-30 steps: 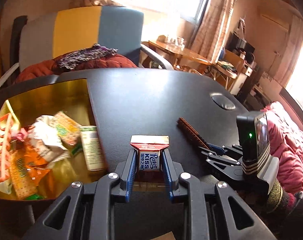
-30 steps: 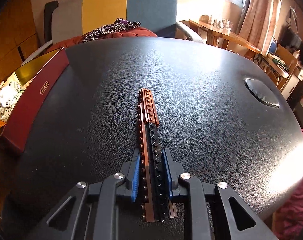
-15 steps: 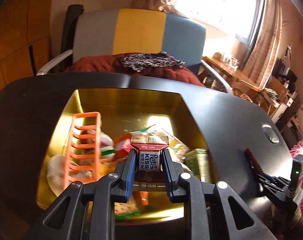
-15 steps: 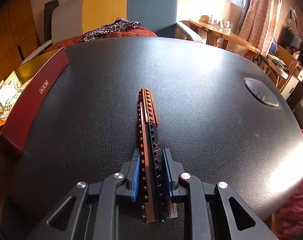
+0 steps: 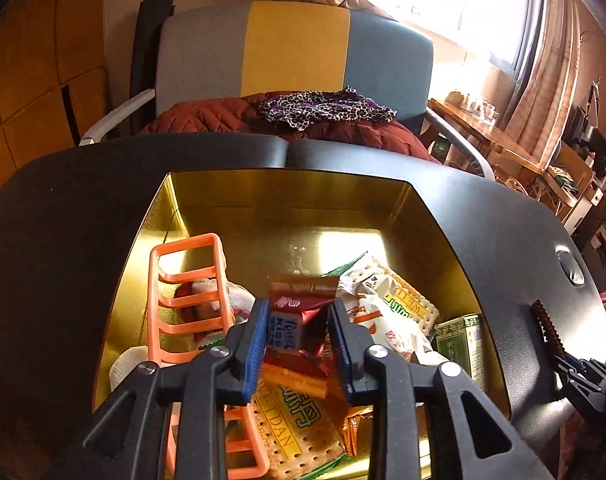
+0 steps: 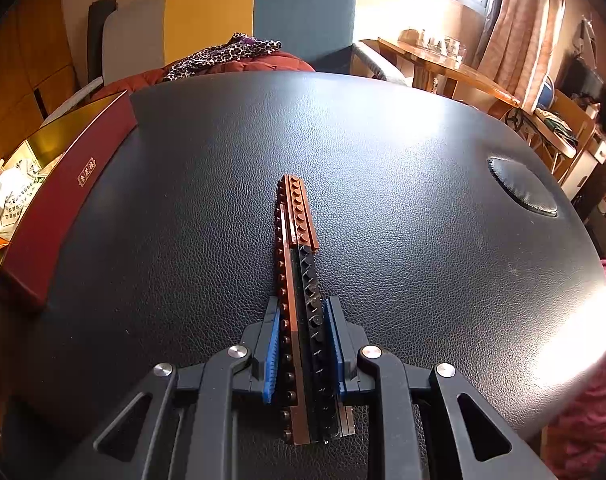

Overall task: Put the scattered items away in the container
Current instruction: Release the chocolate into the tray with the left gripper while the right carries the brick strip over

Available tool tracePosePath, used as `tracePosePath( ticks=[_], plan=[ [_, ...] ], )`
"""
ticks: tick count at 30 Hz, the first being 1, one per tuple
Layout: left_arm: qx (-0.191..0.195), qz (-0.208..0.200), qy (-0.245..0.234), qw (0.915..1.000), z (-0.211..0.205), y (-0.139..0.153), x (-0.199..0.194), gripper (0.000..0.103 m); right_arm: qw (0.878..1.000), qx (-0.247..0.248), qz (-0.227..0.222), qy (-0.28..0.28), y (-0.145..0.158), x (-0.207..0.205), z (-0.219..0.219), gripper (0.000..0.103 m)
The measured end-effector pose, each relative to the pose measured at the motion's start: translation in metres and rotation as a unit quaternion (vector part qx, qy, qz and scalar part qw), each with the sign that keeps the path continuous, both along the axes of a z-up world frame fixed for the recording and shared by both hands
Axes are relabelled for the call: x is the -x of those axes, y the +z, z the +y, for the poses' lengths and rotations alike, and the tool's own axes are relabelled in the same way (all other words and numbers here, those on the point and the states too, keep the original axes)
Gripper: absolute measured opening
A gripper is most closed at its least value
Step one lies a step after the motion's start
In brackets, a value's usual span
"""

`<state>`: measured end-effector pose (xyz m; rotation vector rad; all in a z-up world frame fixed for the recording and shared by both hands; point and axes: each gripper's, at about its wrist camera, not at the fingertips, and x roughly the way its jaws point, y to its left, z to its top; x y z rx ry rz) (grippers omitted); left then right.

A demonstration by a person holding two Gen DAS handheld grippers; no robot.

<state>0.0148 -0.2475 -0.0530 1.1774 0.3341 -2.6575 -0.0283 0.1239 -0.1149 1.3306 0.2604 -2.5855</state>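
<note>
left gripper (image 5: pixel 299 344) hangs over the gold-lined container (image 5: pixel 287 204), which sits on the black table (image 5: pixel 503 240). its jaws have just been opening; the chocolate pack (image 5: pixel 291 316) (blue "kiss" label, red foil top) is between the blue pads, tilted, leaning twd the left pad w/ a gap on the right side, so not clamped. looks loose, mid-drop, right above the pile.

inside the container: orange plastic rack (image 5: pixel 195 308) lying along the left side, cracker packs (image 5: pixel 399 304) w/ green print in the middle and front, a green-and-white box (image 5: pixel 463 340) against the right wall, other wrappers underneath, too jumbled to tell apart.

right gripper (image 6: pixel 303 344) is closed on the brick strip (image 6: pixel 299 264), a long brown + black studded bar. pads press both its sides near the rear end; the strip runs fwd along the table, far tip brown. can't tell if it's lifted or resting on the surface. in the right wrist view the container's dark red outer wall (image 6: pixel 67 196) is well off to the left of the strip, near the table edge.

behind the table: chair (image 5: pixel 295 52) w/ grey, yellow, blue back, a red quilted coat (image 5: pixel 223 116) and leopard-print cloth (image 5: pixel 327 108) on its seat.
</note>
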Motion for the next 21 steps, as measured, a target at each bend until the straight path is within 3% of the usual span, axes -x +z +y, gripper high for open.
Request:
tracePosePath(
  ticks=[7, 15, 21],
  plan=[
    [-0.023, 0.015, 0.008, 0.9996, -0.008, 0.003, -0.017, 0.036, 1.0, 0.0, 0.001, 0.001, -0.001, 0.0, 0.001, 0.022],
    [-0.029, 0.045, 0.036, 0.9979, -0.02, 0.014, -0.065, 0.038, 1.0, -0.001, 0.004, 0.004, 0.0, 0.0, 0.0, 0.02],
    [-0.027, 0.055, 0.045, 0.9971, -0.019, 0.015, -0.092, 0.039, 0.999, 0.038, 0.01, 0.029, 0.024, -0.003, -0.021, 0.019]
  ],
)
